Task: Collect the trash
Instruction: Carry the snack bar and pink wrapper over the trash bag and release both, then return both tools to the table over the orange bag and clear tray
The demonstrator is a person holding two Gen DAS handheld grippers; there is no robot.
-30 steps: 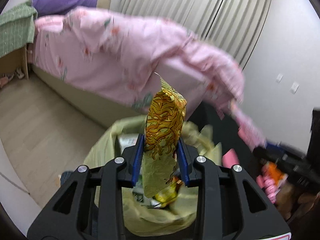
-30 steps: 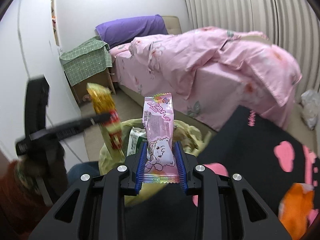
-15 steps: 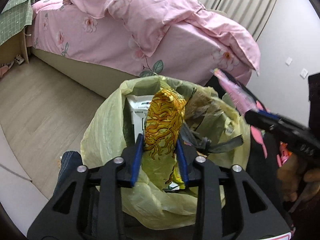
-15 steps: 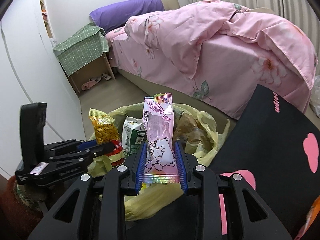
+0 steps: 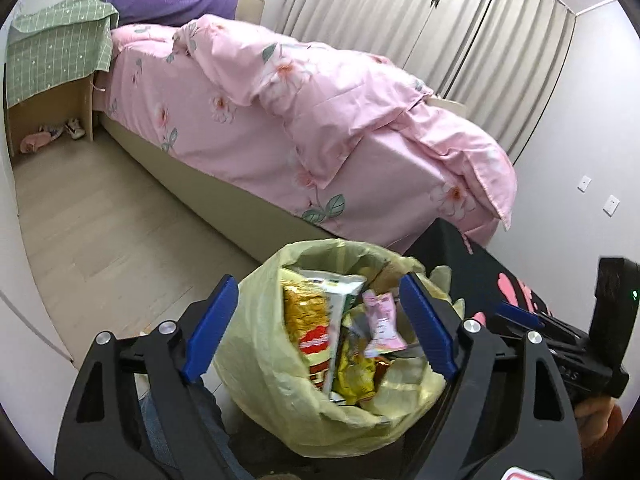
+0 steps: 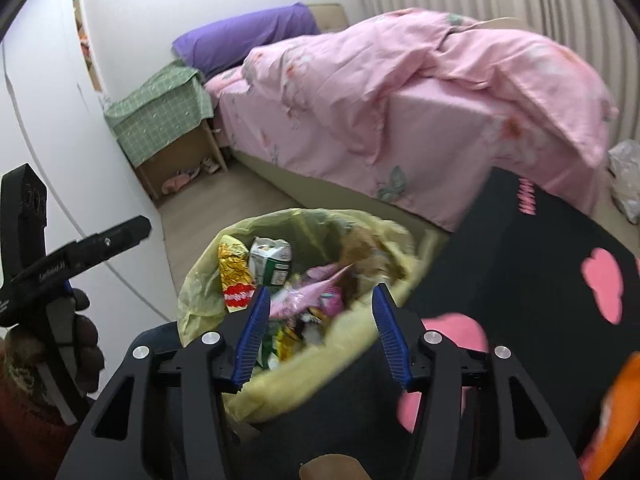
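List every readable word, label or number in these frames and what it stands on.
None reads clearly.
Pink lettering on the black fabric sheet: blurred.
White print on the left claw's black body: too small.
Gold snack wrapper and green-white carton in the yellow trash bag: illegible.

Both cams sat right behind their own fingers, looking forward and tilted down from close above the yellow trash bag (image 5: 280,376). The left wrist view faced it from the left side, with the right gripper (image 5: 520,316) poking in at its right edge. The right wrist view looked from the opposite side and caught the left gripper (image 6: 100,240) at its left edge. Both shared the bag (image 6: 200,300), the pink bed (image 5: 320,120) behind it, the purple pillow (image 6: 240,40) and the green-covered nightstand (image 6: 160,120).
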